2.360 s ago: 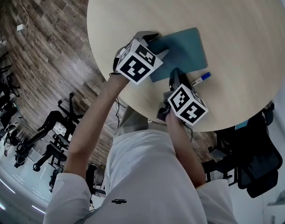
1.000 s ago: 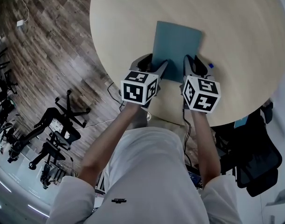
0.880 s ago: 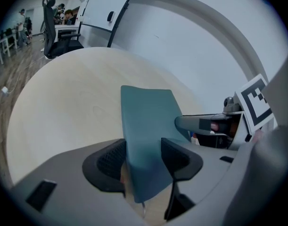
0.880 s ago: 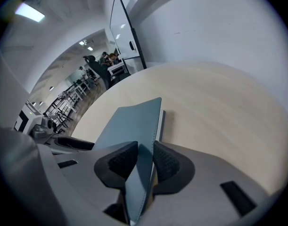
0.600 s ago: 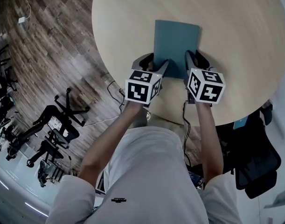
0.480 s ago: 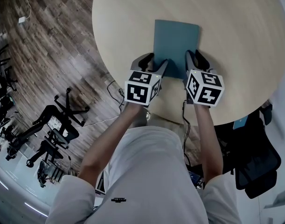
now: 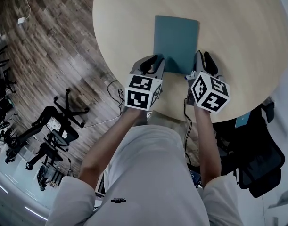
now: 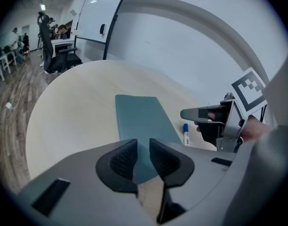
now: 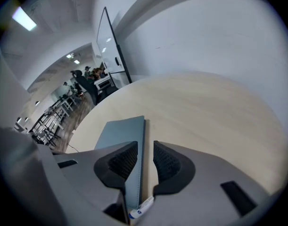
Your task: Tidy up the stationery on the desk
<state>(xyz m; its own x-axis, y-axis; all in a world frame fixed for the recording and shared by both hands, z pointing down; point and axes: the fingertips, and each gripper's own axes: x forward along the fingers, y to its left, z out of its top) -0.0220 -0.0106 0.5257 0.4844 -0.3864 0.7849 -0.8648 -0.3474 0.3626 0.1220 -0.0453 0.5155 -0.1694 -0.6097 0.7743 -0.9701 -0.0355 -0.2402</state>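
Since 2.4 s ago the notebook (image 7: 176, 44) has swung from skewed to square with my side of the table (image 7: 238, 32). Both grippers have dropped back to its near corners. It lies flat and closed, close to the near rim.

Left gripper (image 7: 153, 63): narrow gap between the jaws, nothing clamped. Its view shows the cover's near-left part through the gap, so I'm hovering over that corner. The jaws sit side by side and the notebook lies flat, so this pose can nudge an edge but not pinch it.

Right gripper (image 7: 204, 62): same narrow gap, nothing in it. The notebook's right edge runs straight down the slot, so I'm lined up along that side. My read: two corners, one tool each, is why the cover came round without sliding away.

Marker pen (image 8: 185, 134) lies loose on the table just beside the notebook's right edge, near its front corner. In the head view my right gripper covers it. The right gripper view shows its end just below the jaws.

Judgement: notebook alignment looks done and the pen is the loose item left. The right gripper is closest but needs a wider opening and a drop onto the barrel. Risk: round barrel, it may roll toward the rim if clipped.
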